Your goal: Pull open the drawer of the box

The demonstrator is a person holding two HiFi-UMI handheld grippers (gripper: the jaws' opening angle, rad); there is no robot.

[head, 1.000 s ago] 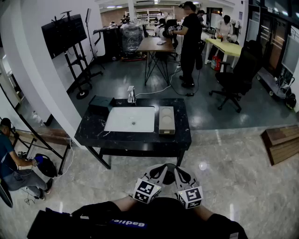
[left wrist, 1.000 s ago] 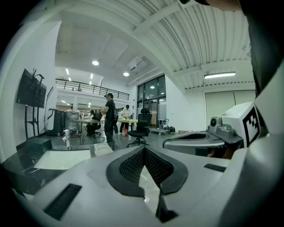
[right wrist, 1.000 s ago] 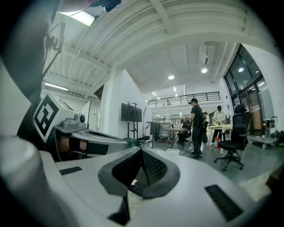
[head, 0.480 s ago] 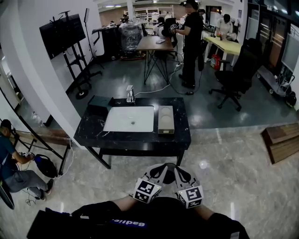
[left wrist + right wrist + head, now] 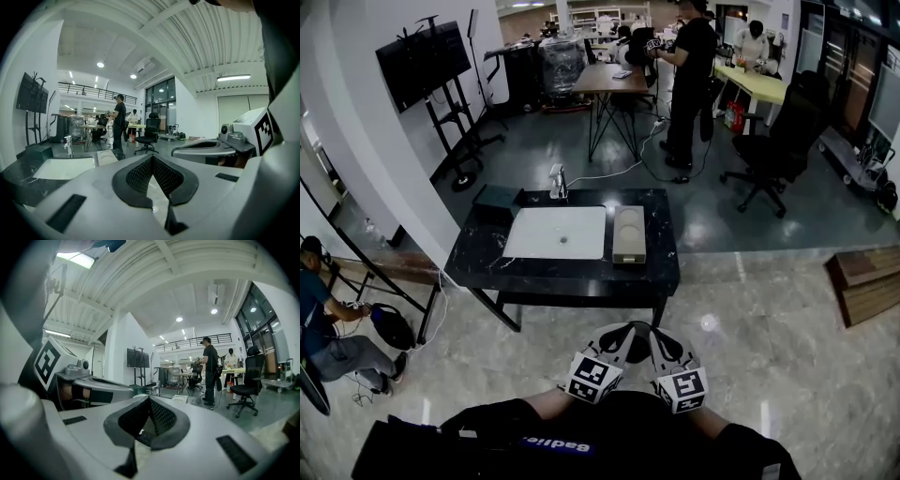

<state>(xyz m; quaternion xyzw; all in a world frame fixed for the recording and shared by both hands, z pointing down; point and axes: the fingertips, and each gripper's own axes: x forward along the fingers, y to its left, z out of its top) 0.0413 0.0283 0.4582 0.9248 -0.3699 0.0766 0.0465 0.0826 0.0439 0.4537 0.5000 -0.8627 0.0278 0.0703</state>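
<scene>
Now, step in hand: the approach. We judge that the pull has not begun, since both grippers hang close to our body and well apart from the desk (image 5: 572, 274).
Task's thing: the beige box (image 5: 629, 234) lies on the right part of the black desk, just beside a white inset panel (image 5: 556, 232), with a tap (image 5: 555, 180) at the far edge.
Drawer: shut, as far as we can tell. Its front and its handle are too small to make out from this standpoint.
Left side: the left gripper (image 5: 621, 333) has its fingers clenched tip to tip, with nothing between them.
Right side: the right gripper (image 5: 656, 336) is likewise clenched and empty, and sits just beside the left one.
Getting there: we should cross the floor (image 5: 741, 337) and stand square to the face of the box that carries the drawer, finding that face before we commit a gripper.
Grasp: we should release one gripper's fingers before reaching in, then close them on the handle or lip, not on the body of the box.
Bracing: the box looks light and stands free, so we judge it may slide. The other gripper should press on its top or back.
Pull: straight along the drawer's own line, slowly and without lifting.
</scene>
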